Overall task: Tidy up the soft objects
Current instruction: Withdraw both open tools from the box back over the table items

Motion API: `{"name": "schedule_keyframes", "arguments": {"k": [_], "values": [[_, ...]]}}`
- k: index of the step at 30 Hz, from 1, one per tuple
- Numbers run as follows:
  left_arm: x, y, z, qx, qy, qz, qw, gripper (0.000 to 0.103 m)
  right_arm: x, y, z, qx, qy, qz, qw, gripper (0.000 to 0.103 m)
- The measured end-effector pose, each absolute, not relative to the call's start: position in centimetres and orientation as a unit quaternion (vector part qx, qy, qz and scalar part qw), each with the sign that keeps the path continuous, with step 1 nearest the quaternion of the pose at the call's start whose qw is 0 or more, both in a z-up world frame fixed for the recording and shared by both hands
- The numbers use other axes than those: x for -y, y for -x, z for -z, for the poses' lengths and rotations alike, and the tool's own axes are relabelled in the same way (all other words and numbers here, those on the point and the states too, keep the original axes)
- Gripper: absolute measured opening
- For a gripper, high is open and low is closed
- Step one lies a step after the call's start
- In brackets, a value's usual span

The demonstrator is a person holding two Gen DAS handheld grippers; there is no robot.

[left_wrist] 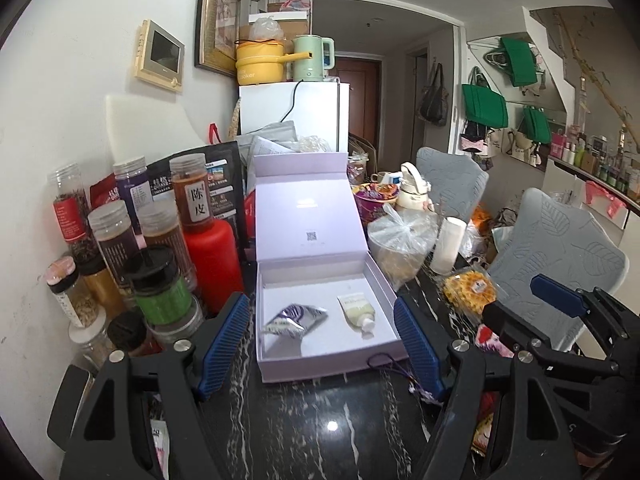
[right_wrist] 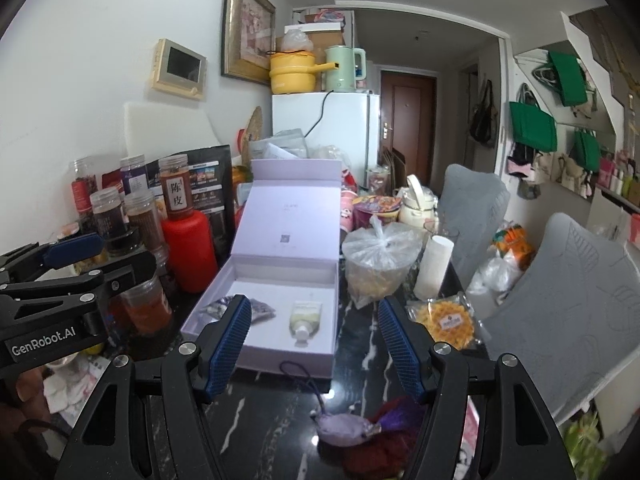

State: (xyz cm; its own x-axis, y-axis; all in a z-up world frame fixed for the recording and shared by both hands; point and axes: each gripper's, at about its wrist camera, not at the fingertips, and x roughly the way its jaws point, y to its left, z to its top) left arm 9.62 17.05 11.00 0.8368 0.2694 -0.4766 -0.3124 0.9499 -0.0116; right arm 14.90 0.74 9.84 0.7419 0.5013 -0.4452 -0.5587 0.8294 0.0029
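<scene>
An open lilac gift box (left_wrist: 280, 368) (right_wrist: 320, 280) stands on the black marble table, lid up. Inside lie a silver-purple foil sachet (left_wrist: 294, 319) (right_wrist: 262, 309) and a pale green squeeze tube (left_wrist: 359, 312) (right_wrist: 306, 318). A lilac stuffed sachet charm (right_wrist: 344, 430) with a purple cord and tassel lies on a dark red cloth (right_wrist: 384, 452) in front of the box; its cord (left_wrist: 384, 362) shows by the box corner. My left gripper (left_wrist: 324, 356) is open and empty, just short of the box. My right gripper (right_wrist: 316, 354) is open and empty, above the charm.
Spice jars (left_wrist: 160, 288) and a red bottle (left_wrist: 214, 264) crowd the left wall side. A bagged container (right_wrist: 380, 264), a white cup (right_wrist: 434, 266) and a yellow snack pack (right_wrist: 446, 320) sit right of the box. Grey chairs (right_wrist: 560, 320) stand at the right.
</scene>
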Motion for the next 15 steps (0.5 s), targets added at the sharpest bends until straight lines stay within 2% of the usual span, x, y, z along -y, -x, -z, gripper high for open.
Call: {"name": "schedule_keyframes", "arguments": {"k": [15], "values": [[-11.3,-5.5,-6.9,-0.272,0.045,-0.112,0.955,0.075,6.1,-9.1,-6.3,-0.236,0.058,-0.244,0.939,0.067]]}}
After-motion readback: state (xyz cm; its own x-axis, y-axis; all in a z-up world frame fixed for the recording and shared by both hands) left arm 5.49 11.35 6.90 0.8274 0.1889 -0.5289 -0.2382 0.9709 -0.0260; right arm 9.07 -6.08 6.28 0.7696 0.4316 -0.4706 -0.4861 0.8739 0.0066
